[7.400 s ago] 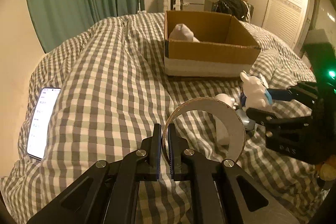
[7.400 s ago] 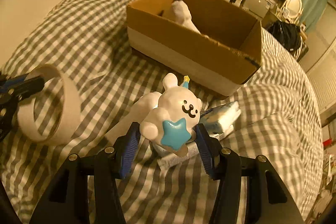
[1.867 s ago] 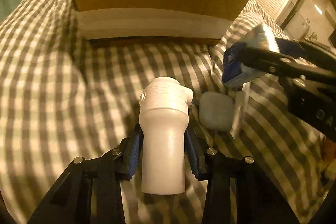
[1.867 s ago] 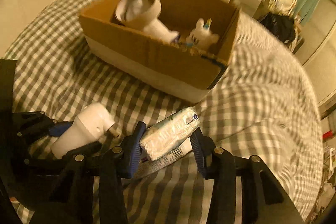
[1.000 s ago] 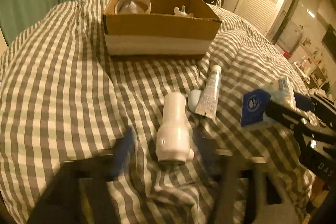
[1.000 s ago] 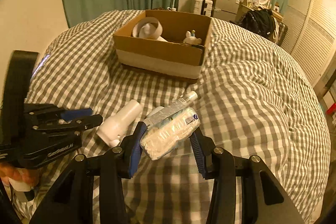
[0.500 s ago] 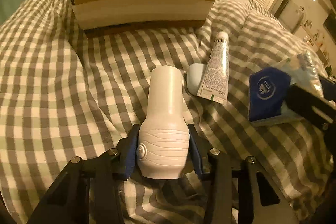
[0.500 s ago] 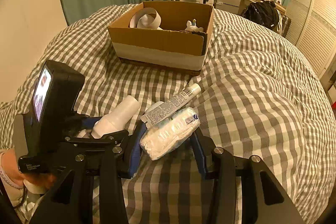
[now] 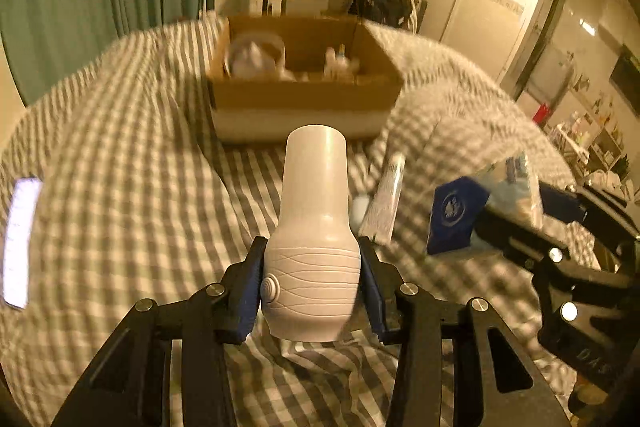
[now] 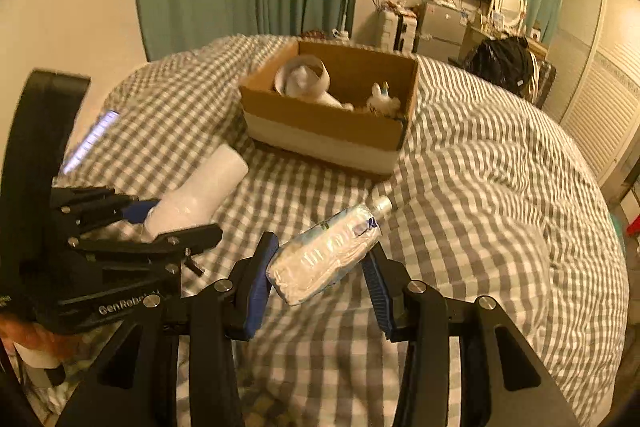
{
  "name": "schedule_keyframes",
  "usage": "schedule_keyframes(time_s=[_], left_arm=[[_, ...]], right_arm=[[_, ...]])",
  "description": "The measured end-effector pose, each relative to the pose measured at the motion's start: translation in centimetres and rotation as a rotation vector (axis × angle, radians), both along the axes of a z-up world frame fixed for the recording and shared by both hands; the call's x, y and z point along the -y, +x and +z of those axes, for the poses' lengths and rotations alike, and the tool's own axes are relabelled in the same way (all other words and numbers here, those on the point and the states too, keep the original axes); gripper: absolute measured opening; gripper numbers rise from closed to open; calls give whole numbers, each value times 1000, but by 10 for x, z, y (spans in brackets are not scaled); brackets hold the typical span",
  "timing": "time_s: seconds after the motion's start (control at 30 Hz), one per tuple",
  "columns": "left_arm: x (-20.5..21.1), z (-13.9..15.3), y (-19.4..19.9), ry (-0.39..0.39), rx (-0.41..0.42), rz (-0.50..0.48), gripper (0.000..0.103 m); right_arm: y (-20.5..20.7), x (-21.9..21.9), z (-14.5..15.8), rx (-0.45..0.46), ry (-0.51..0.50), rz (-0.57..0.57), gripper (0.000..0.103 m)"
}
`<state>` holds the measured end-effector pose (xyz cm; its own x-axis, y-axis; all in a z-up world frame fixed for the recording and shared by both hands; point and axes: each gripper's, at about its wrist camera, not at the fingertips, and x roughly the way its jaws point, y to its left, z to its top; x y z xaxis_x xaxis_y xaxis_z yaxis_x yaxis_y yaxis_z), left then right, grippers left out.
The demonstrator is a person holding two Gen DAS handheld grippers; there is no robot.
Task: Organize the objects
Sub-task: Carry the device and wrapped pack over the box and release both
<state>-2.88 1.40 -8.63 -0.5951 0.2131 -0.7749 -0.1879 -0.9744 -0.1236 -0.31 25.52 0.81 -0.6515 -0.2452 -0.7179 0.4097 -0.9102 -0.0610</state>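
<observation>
I've got the bottle [image 9: 314,227] off the bed [image 9: 120,187] now. Half a second back it lay flat on the checks with my left gripper [image 9: 312,279] closing round its base; now it rides clear, nose pointing at the box [image 9: 304,99]. A second ago that gripper had let go of it altogether, so this is a fresh, better hold on the ribbed end. That means both hands are loaded and I judge the carry to the box is on.

Left fingers [image 9: 250,287]: spread about as wide as the bottle's fat base and pinching it on both sides, pads flat against the ribs. The neck sticks out well forward, unsupported.

Right gripper [image 10: 320,267]: fingers held fairly wide, pinching the tissue pack [image 10: 324,255] across its length. The pack sits tilted, far end up and to the right, same as before.

On the bed the tube [image 9: 386,199] lies between the two loads, and a small pale thing touching it that I can't make out. The box sits ahead, roll [image 10: 306,75] and toy [image 10: 384,99] already inside. A phone [image 9: 20,239] glows on the left.
</observation>
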Motion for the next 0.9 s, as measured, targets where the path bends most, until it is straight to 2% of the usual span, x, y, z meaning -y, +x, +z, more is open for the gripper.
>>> schedule_keyframes(time_s=[0.27,0.5,0.67,0.9], left_arm=[[16,77,-19,-6,-149,13,44],[19,124,-69,-15,-253,31,44],[21,134,-116,-22,-285,38,44],[15,121,-188,-66,-300,57,44]], right_arm=[[2,7,61,-122,-17,38,43],[-42,18,116,-232,-35,58,43],[-95,20,138,-252,-53,52,43],[-176,29,133,-233,-65,38,43]])
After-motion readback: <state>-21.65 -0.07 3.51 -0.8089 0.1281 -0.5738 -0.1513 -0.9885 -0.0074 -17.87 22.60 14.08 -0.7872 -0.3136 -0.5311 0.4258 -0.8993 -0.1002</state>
